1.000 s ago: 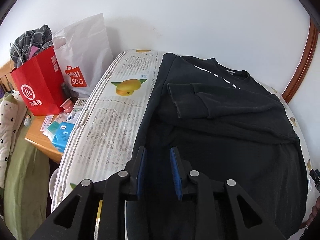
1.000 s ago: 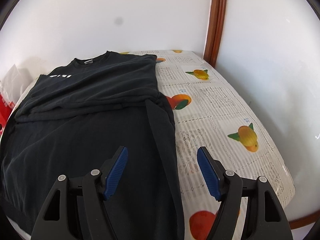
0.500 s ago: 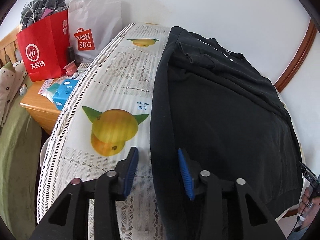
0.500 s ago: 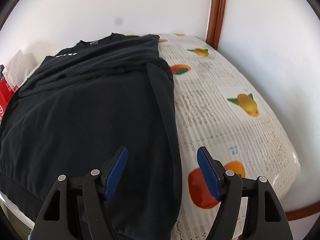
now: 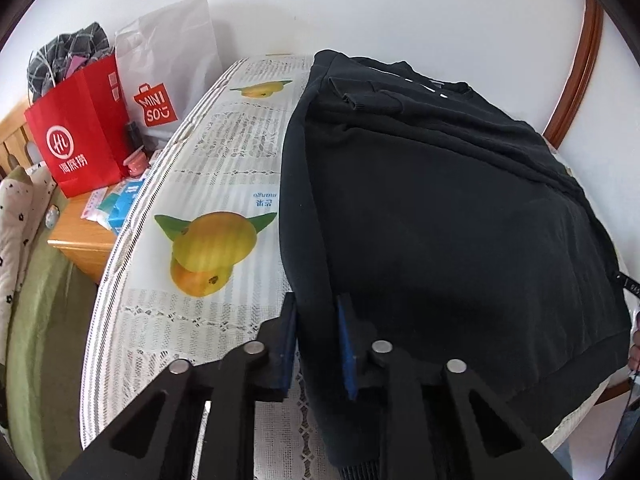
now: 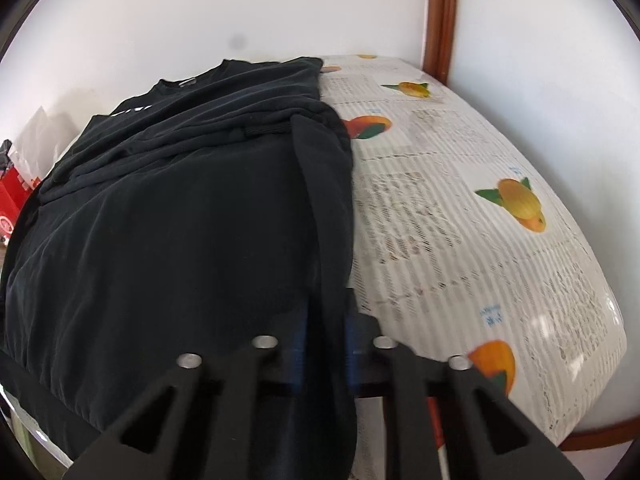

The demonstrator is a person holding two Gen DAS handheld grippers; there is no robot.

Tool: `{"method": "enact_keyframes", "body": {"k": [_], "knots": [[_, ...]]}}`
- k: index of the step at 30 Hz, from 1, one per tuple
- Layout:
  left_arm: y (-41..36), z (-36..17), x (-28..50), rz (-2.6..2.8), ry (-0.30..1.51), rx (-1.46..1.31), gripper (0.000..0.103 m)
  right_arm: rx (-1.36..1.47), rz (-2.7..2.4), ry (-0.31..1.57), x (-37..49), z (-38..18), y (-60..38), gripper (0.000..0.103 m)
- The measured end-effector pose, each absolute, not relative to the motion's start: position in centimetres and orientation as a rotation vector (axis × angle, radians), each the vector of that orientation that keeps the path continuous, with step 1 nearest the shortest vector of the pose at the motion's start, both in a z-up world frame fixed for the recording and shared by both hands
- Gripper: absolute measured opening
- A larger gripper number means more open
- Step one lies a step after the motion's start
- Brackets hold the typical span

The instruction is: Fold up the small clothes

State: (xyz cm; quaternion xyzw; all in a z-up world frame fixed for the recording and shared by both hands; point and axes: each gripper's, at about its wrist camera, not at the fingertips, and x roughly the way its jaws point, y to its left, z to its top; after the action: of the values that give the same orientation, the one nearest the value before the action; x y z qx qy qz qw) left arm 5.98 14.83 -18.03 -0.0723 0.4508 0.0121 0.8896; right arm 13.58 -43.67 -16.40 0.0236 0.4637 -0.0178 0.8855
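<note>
L wrist: left gripper point(image 5: 316, 344) fingers just closed, pinching the left edge of the black sweatshirt point(image 5: 440, 216) flat on the table point(image 5: 208, 168); mango print left of fingers.
R wrist: right gripper point(image 6: 325, 344) fingers just closed on sweatshirt's right edge fold; bare cloth to the right.

Black sweatshirt point(image 5: 440, 208) on a white, fruit-printed tablecloth point(image 5: 224, 184); red bag point(image 5: 80, 128).

Left black two-finger gripper with blue pads point(image 5: 316, 344): angled down, jaws just closed, pinching dark fabric edge. Right black two-finger gripper with blue pads point(image 6: 325, 344): angled down, jaws just closed, clamped on dark fabric fold.
</note>
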Motion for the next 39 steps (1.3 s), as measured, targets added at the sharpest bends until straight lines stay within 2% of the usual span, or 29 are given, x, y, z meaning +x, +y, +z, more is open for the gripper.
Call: {"method": "enact_keyframes", "body": {"k": [13, 18, 23, 25, 26, 27, 31, 39], "knots": [[15.4, -18.4, 4.3, -0.053, 0.967, -0.217, 0.015, 0.054, -0.025, 0.991, 12.6, -16.5, -43.2, 0.02], [15.1, -18.5, 4.2, -0.056, 0.964, -0.204, 0.017, 0.071, -0.026, 0.996, 13.3, -16.5, -43.2, 0.029], [14.6, -18.4, 4.0, -0.034, 0.969, -0.184, 0.017, 0.043, -0.022, 0.972, 12.7, -16.6, -42.8, 0.029], [14.3, -18.3, 4.1, -0.02, 0.976, -0.176, 0.016, 0.029, -0.011, 0.956, 12.5, -16.7, -42.8, 0.027], [14.2, -18.3, 4.1, -0.016, 0.982, -0.171, 0.011, 0.032, -0.002, 0.951, 12.5, -16.7, -42.8, 0.022], [14.1, -18.3, 4.1, -0.019, 0.987, -0.172, 0.008, 0.041, 0.014, 0.948, 12.3, -16.7, -42.9, 0.011], [13.8, -17.7, 3.7, -0.018, 0.994, -0.156, 0.006, 0.065, 0.017, 0.932, 11.6, -16.2, -43.5, 0.007], [13.9, -13.6, 2.8, -0.097, 0.89, -0.223, 0.006, 0.176, 0.064, 0.87, 9.7, -13.2, -46.5, 0.007]]}}
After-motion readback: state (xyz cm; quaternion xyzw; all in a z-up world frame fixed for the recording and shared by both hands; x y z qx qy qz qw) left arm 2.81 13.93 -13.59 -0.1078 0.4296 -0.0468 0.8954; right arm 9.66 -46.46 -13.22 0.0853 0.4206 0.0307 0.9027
